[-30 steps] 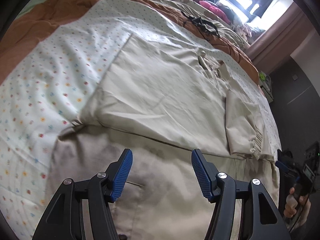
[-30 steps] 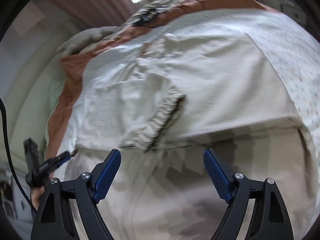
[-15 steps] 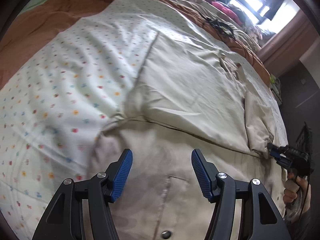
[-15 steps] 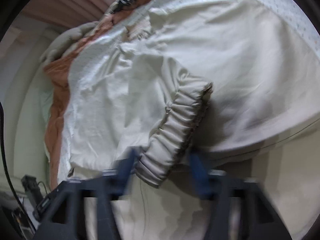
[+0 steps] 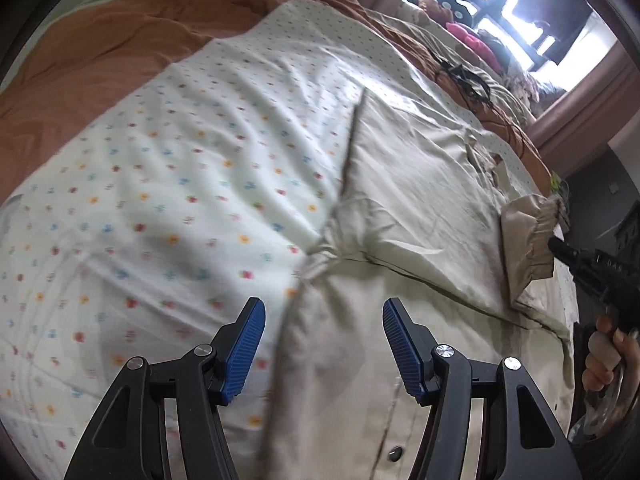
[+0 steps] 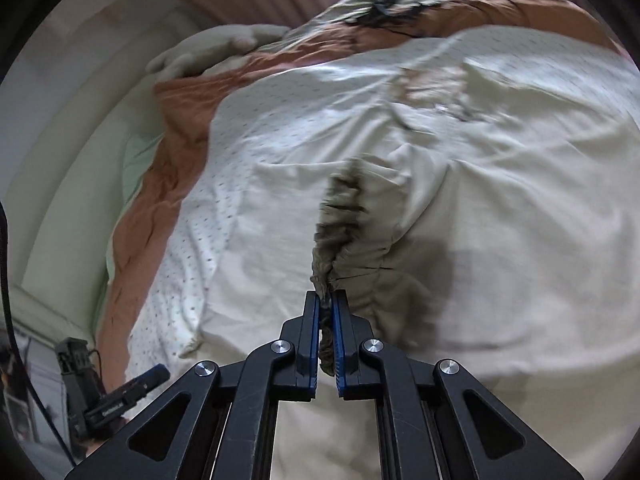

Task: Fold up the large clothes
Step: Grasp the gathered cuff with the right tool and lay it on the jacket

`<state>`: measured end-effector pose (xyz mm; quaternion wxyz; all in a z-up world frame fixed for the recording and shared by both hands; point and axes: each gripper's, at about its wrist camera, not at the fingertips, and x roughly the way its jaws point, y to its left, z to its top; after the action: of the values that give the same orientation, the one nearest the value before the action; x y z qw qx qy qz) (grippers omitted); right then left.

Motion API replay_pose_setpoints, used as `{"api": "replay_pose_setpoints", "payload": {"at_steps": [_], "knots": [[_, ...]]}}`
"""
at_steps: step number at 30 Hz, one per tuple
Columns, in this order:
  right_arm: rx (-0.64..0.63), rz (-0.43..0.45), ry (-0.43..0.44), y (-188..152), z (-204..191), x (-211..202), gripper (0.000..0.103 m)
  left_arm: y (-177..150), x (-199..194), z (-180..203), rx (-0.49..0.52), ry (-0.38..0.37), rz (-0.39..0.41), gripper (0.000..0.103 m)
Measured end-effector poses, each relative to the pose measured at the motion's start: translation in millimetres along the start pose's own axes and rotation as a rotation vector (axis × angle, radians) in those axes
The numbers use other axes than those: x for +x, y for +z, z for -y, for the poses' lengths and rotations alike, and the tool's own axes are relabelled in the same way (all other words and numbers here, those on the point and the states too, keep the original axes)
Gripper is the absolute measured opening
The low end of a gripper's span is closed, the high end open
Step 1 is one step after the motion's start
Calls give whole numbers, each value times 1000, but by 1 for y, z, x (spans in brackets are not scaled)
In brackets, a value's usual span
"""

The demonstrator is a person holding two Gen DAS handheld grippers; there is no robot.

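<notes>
Beige cotton fills the near field of both views: a large jacket (image 5: pixel 404 200) lies spread flat on the bed, over a white sheet (image 5: pixel 168 184) printed with small coloured flowers. Nearest the right wrist camera, the right gripper (image 6: pixel 327 308) is clamped on the elastic cuff (image 6: pixel 340 216) of a sleeve, a bunched strip of ruched fabric pinched between its blue pads. In the left wrist view that same cuff (image 5: pixel 528 240) stands lifted off the jacket body, at the tip of the gripper coming in from the right edge. The left gripper (image 5: pixel 323 344) hangs with its jaws wide apart, holding nothing, just above the jacket's side edge where it meets the sheet; a snap button (image 5: pixel 395 451) shows on the cloth below it.

The step in hand looks like folding the sleeve in. The cuff has been taken and raised, and the sleeve has yet to be laid across the body. The next move probably calls for carrying the cuff inward across the torso and setting it down flat, while the free gripper either pins the side seam or takes the hem for the following fold.

Farther off, an orange-brown blanket (image 5: pixel 120 52) borders the sheet, with a dark tangle of cable (image 5: pixel 464 76) on it, and beyond that soft toys (image 5: pixel 468 36) sit under a bright window (image 5: pixel 516 8).
</notes>
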<state>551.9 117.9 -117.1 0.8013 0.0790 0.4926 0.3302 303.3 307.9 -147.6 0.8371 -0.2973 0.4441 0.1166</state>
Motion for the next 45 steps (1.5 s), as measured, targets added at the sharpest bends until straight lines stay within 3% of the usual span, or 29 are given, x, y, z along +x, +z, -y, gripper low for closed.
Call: {"api": "replay_pose_setpoints", "payload": {"at_steps": [4, 5, 6, 7, 9, 15, 31, 40, 42, 45], "knots": [[-56, -18, 15, 2, -33, 19, 11, 0, -6, -17, -13, 23, 2, 63], [-52, -35, 57, 1, -40, 24, 29, 0, -7, -19, -17, 27, 1, 63], [-49, -54, 78, 0, -45, 28, 59, -1, -8, -23, -23, 31, 0, 63], [-53, -48, 76, -2, -47, 29, 66, -2, -9, -26, -28, 34, -1, 63], [-81, -16, 46, -6, -51, 25, 66, -4, -10, -28, -35, 37, -2, 63], [-53, -37, 19, -15, -28, 14, 66, -13, -11, -25, -36, 26, -14, 63], [15, 47, -101, -58, 77, -91, 66, -63, -29, -6, -30, 3, -11, 63], [51, 92, -161, -99, 133, -145, 66, -93, -39, -5, -21, 21, -13, 44], [62, 101, -182, -113, 148, -158, 66, -102, -40, -10, -40, 39, -11, 31], [90, 111, -211, -132, 174, -176, 66, -113, -40, -17, -69, 29, -22, 29]]}}
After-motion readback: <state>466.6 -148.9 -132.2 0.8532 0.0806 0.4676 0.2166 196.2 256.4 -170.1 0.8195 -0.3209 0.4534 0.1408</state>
